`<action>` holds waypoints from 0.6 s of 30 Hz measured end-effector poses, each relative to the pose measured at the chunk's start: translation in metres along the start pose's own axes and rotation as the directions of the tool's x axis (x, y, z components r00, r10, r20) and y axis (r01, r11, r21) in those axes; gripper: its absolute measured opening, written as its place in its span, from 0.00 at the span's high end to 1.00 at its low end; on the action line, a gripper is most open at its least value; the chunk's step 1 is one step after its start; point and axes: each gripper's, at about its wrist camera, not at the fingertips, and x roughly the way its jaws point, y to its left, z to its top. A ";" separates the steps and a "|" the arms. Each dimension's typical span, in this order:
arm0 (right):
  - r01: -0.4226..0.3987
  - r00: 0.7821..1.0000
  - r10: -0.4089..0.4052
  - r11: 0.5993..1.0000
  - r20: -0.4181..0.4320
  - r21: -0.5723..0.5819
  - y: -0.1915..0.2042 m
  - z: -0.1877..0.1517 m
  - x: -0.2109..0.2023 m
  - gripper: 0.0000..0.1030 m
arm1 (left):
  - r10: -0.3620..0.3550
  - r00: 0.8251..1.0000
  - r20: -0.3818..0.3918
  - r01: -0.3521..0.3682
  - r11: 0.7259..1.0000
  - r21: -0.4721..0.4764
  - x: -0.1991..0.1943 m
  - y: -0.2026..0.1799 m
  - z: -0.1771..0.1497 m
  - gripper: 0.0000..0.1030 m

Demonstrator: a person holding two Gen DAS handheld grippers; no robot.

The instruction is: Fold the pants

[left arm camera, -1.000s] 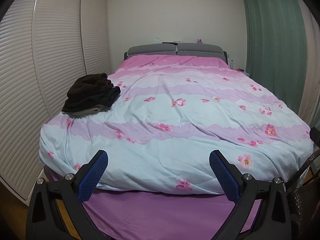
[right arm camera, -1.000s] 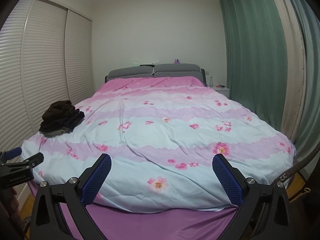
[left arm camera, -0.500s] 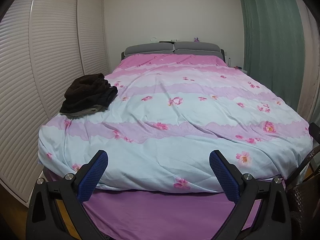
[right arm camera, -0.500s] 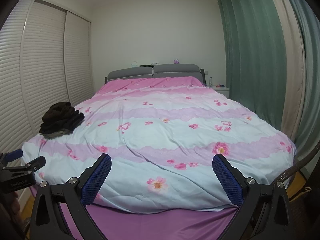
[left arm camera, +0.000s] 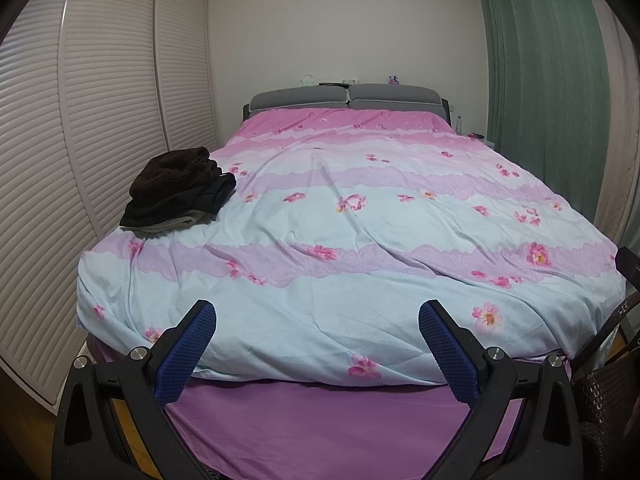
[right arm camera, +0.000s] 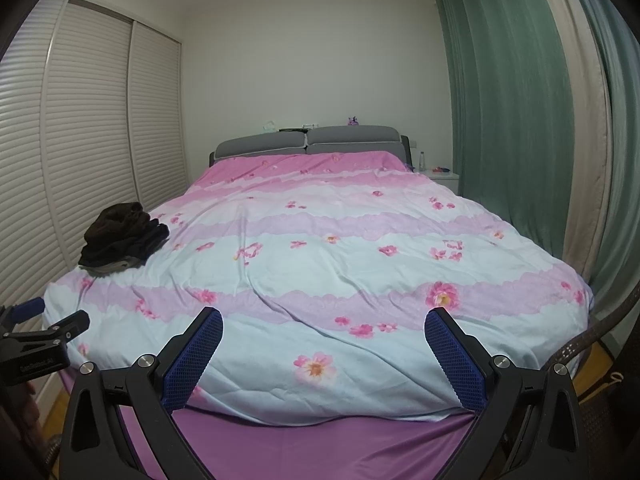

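Dark brown pants lie in a crumpled pile on the left side of the bed. The left gripper and right gripper are wide open, holding nothing, well apart from the pile.

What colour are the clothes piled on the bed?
Dark brown and black clothes, clearest in the left wrist view.

Left gripper held level, fingers spread wide, nothing between them; right gripper likewise, gaping and empty.
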 end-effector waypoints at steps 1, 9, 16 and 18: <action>-0.001 1.000 0.001 1.000 0.000 0.000 0.000 0.000 0.000 0.01 | 0.001 1.000 0.001 -0.001 1.000 0.002 0.000 0.000 0.000 0.00; 0.001 1.000 -0.001 1.000 0.000 -0.001 0.000 0.000 0.000 0.01 | 0.002 1.000 0.002 -0.002 1.000 0.015 -0.002 -0.003 0.000 0.00; -0.001 1.000 0.001 1.000 0.001 -0.001 0.000 0.000 0.000 0.01 | -0.007 1.000 0.006 0.007 1.000 0.018 -0.004 -0.006 0.001 0.00; -0.001 1.000 0.001 1.000 0.001 0.000 0.000 0.000 0.000 0.01 | -0.008 1.000 0.007 0.008 1.000 0.018 -0.005 -0.006 0.001 0.00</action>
